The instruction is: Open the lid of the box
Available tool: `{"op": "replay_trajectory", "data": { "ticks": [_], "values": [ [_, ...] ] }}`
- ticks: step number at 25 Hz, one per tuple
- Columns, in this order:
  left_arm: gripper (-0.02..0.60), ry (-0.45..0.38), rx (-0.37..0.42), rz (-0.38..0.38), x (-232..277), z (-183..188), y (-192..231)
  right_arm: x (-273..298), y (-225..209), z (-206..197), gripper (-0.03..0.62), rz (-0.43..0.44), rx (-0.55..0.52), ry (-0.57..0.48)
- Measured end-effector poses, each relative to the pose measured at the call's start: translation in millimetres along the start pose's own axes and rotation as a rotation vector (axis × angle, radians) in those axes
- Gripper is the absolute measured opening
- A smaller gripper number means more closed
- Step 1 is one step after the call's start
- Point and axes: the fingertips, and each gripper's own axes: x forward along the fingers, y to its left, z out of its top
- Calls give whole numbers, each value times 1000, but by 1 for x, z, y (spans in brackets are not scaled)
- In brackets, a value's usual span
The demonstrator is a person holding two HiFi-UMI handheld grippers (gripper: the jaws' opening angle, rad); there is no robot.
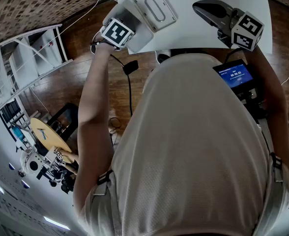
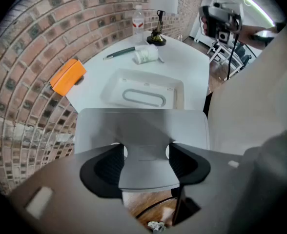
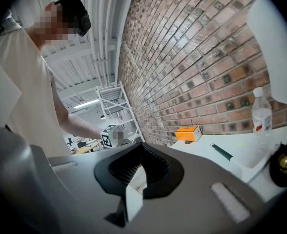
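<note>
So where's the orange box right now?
In the left gripper view the orange box sits at the left edge of the table, beside the brick wall. It is left of the white box and apart from it.

One box is on one table. Beyond the box there are one pen, one white cup, one bottle and one lamp. Left of the box is one orange block.

brick wall | wooden floor | white table | white rack, likely shelving | ceiling strip light
</note>
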Motion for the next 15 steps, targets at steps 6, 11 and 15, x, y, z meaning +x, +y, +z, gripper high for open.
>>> {"op": "replay_trajectory", "data": {
  "ticks": [6, 11, 15],
  "values": [
    [290, 55, 8, -41, 57, -12, -4, 9, 12, 4, 2, 19, 1, 7],
    [291, 80, 51, -42, 88, -3, -4, 5, 10, 3, 2, -22, 10, 15],
    [295, 112, 62, -19, 104, -6, 2, 0, 5, -1, 2, -43, 22, 15]
  ]
}}
